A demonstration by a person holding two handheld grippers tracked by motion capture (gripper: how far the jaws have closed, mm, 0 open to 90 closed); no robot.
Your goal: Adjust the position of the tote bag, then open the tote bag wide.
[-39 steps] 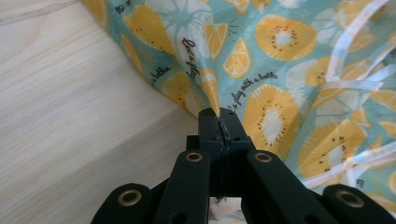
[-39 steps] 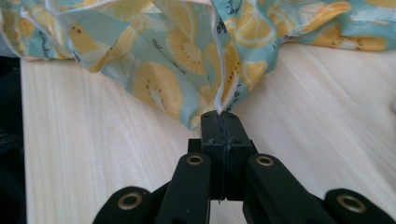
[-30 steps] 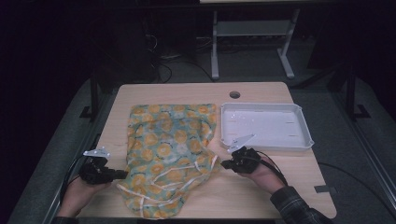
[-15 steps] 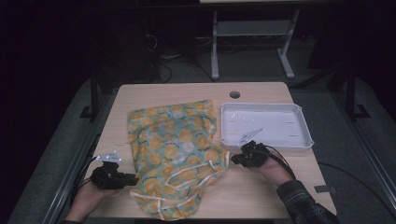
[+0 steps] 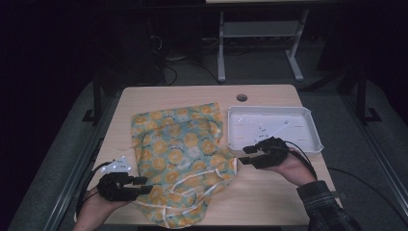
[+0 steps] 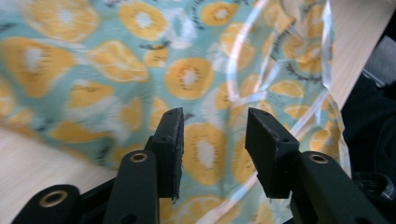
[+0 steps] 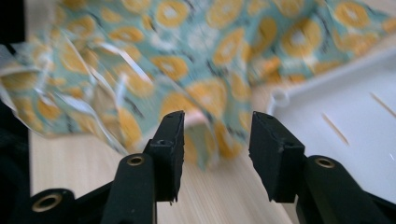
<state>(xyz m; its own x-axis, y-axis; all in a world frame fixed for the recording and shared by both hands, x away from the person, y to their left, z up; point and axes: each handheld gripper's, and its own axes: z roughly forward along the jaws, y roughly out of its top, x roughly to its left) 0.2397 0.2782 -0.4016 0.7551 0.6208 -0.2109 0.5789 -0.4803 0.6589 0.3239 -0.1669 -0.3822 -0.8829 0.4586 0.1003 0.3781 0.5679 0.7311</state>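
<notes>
Both grippers stand part-open with nothing between the pads, their jaws having just been opening: the left gripper (image 5: pixel 142 185) at the near left edge of the orange-print cloth (image 5: pixel 180 151), the right gripper (image 5: pixel 246 155) just off its right corner. That cloth lies rumpled across the table (image 5: pixel 159 98), apparently touching the white tray (image 5: pixel 308 139) on its right.

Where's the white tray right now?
In the high view, the white tray sits on the table's right side, just right of the orange-print cloth, beyond the right gripper.
</notes>
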